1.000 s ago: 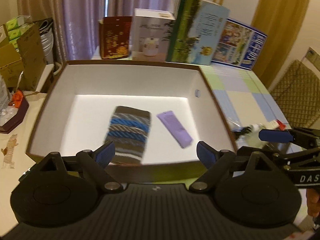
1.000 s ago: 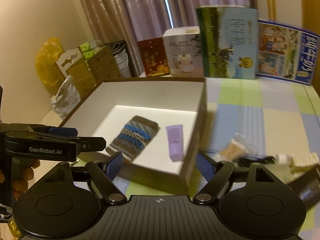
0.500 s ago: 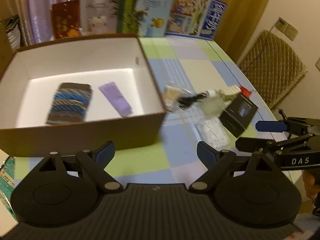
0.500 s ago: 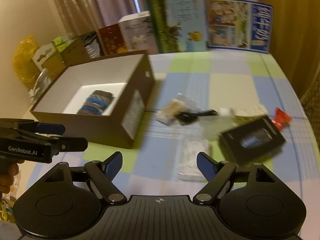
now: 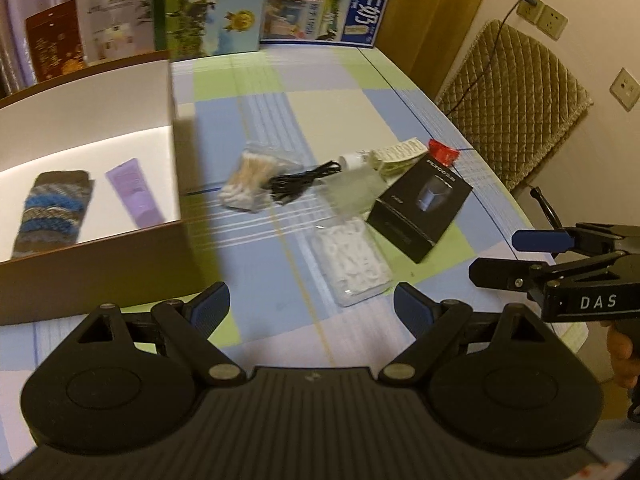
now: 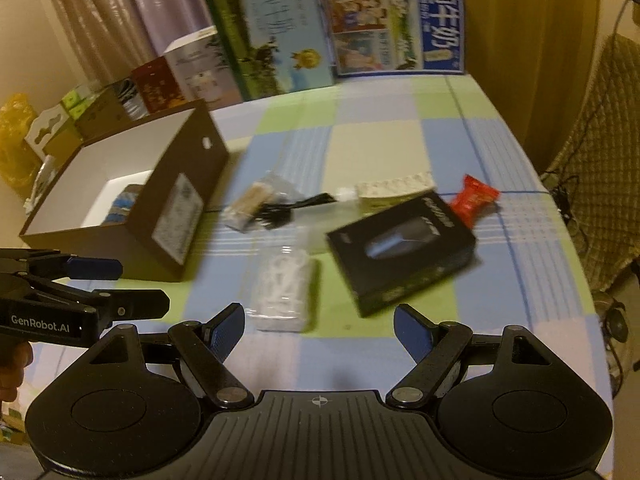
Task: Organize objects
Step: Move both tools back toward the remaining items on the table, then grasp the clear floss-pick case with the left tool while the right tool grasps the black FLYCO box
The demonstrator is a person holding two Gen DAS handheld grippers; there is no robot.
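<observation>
A brown cardboard box (image 5: 120,268) with a white inside holds a striped knitted sock (image 5: 52,216) and a purple tube (image 5: 136,194). To its right on the checked tablecloth lie a bag of cotton swabs (image 5: 250,180), a black cable (image 5: 300,180), a clear bottle (image 5: 356,184), a white strip pack (image 5: 396,152), a red wrapper (image 5: 442,152), a black carton (image 5: 420,208) and a clear packet of white pieces (image 5: 352,260). My left gripper (image 5: 312,308) hangs open short of that packet. My right gripper (image 6: 320,324) is open too, just short of the packet (image 6: 284,288) and the black carton (image 6: 400,248).
Tall printed cartons (image 5: 208,4) stand along the table's far edge. A chair with a quilted cover (image 5: 516,96) sits past the table's right edge. Each gripper shows in the other's view, the right one (image 5: 516,256) and the left one (image 6: 132,286). More boxes are stacked left of the brown box (image 6: 176,208).
Both views have swung rightward from the brown box to the loose items on the cloth. The box now sits at the left. Both grippers stayed open and empty.
</observation>
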